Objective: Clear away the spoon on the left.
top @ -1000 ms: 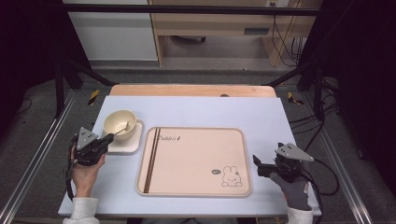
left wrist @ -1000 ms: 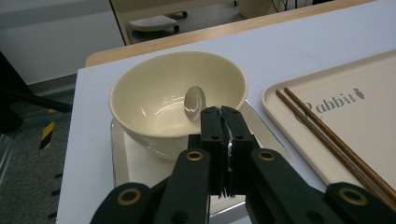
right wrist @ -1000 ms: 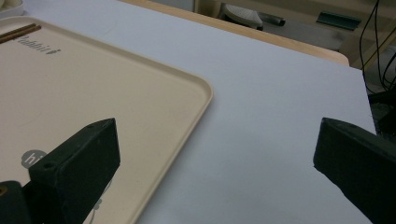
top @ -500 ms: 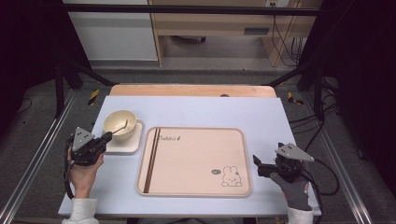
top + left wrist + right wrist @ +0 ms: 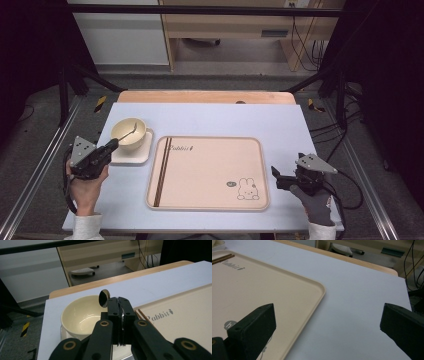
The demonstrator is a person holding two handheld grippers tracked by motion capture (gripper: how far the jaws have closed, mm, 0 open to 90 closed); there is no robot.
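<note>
Raised slightly since the earlier frame: spoon (image 5: pixel 104 298), pinched by its handle in the left tongs (image 5: pixel 119 305), long axis tilted over the cream bowl (image 5: pixel 128 134). Right tongs (image 5: pixel 278 177) are held spread, well apart, beside the tray (image 5: pixel 210 202).

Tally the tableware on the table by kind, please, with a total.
Bowl: 1
Spoon: 1, clamped in the left tool with its head over the bowl
Square plate under the bowl: 1
Tray with rabbit print: 1
Total: 4
</note>
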